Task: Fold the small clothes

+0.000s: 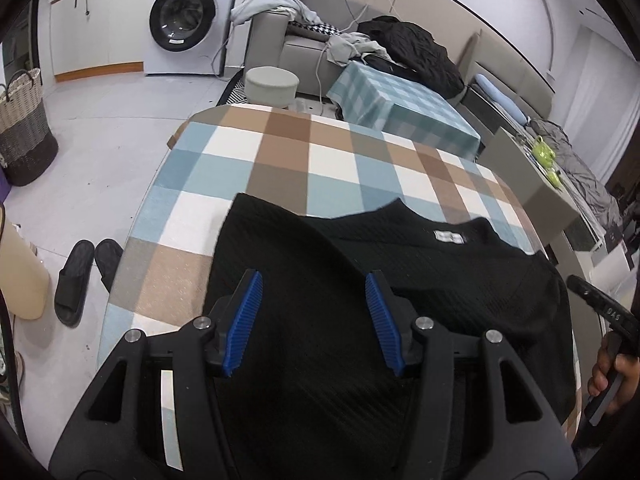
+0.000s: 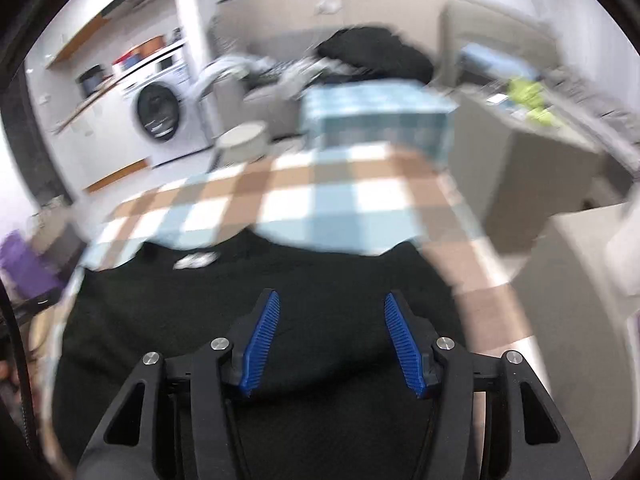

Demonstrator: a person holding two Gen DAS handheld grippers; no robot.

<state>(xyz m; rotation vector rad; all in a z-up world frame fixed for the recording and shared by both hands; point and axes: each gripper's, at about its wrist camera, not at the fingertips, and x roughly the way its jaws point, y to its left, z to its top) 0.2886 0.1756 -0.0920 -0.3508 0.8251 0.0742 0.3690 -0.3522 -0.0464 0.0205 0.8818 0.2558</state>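
Observation:
A black knit garment [image 1: 440, 276] lies spread on the table's checked cloth [image 1: 280, 152], its neckline and white label [image 1: 449, 236] facing the far side. My left gripper [image 1: 313, 276] hovers over the garment's left part, jaws open, with nothing between the blue pads. In the blurred right wrist view, my right gripper [image 2: 332, 295] stands open over the same black garment [image 2: 180, 320], nothing pinched, with the label [image 2: 196, 260] to its left. A person's hand [image 1: 612, 376] on a black handle shows at the left wrist view's right edge.
Beyond the table stand a round stool [image 1: 272, 86], a smaller table with a teal checked cloth [image 1: 400, 108] and a sofa piled with clothes [image 1: 412, 52]. A washing machine [image 1: 188, 16], a woven basket [image 1: 24, 128] and black slippers [image 1: 80, 276] are on the left.

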